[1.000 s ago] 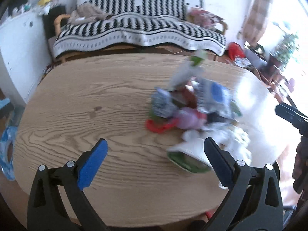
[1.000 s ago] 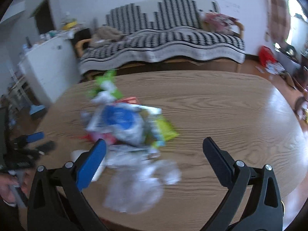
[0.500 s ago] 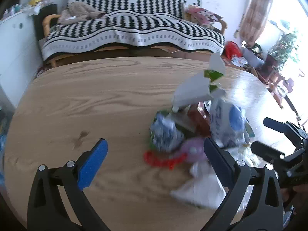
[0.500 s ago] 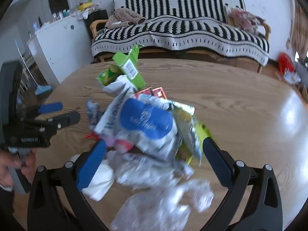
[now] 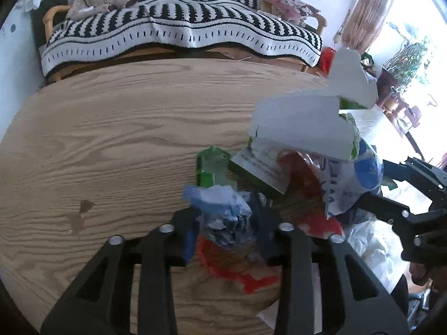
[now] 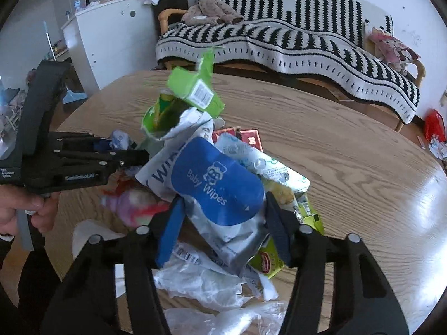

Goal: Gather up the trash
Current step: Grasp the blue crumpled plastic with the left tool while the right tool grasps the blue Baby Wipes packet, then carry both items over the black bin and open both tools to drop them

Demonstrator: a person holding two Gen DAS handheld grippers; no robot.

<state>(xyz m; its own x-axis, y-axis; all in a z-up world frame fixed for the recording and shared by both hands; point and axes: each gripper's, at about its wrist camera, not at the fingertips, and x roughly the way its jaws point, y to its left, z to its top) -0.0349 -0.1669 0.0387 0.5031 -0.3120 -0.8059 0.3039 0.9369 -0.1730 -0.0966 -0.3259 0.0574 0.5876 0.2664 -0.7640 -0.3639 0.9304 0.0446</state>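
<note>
Crumpled blue wrapper (image 5: pixel 223 212) sits between the closing left tongs (image 5: pixel 223 240); right tongs (image 6: pixel 223 234) close around the baby-wipes pack (image 6: pixel 220 187), thinning the heap on the counter (image 5: pixel 125 128)

"Baby Wipes" stood in white letters on the blue flap of the wipes pack (image 6: pixel 220 184), with a small white bear-like mark above the words; part of a larger word, "WIP", showed in blue on the pack's pale side. "GenRobot.AI" was printed on the black body of the left gripper (image 6: pixel 81 177). Barcodes on the green carton (image 6: pixel 201 92) and a white wrapper (image 6: pixel 187 255) were too small to read.
</note>
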